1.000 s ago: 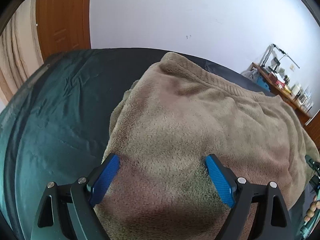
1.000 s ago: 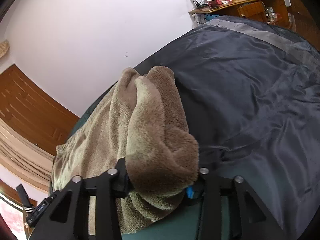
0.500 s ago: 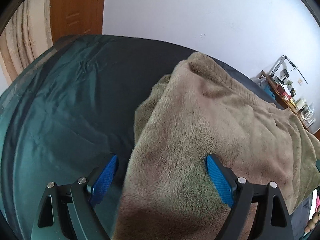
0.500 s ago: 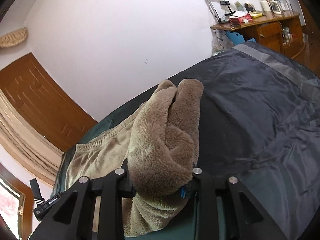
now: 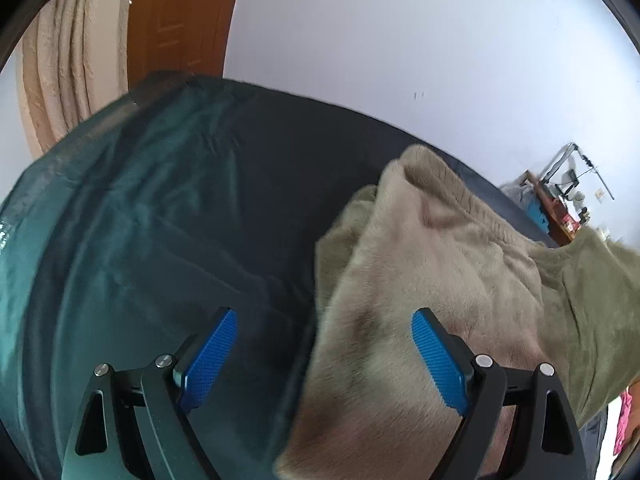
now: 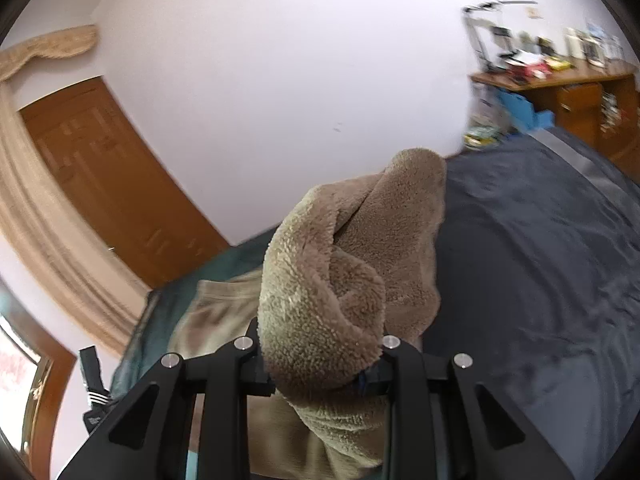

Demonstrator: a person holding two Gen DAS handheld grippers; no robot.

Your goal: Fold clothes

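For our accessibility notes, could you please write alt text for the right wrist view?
The right gripper is shut on a bunched fold of tan fleece garment, lifted above a dark bedsheet. Behind are a white wall, a brown wooden door and a cluttered wooden desk.

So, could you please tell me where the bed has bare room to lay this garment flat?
Bare bedcover lies between the fleece garment and the door, and on the grey side toward the desk. The desk is crowded.

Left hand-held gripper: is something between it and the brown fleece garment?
Nothing visible. The left hand-held gripper is open, and the brown fleece garment already lies partly between its fingers, over the dark bed cover.
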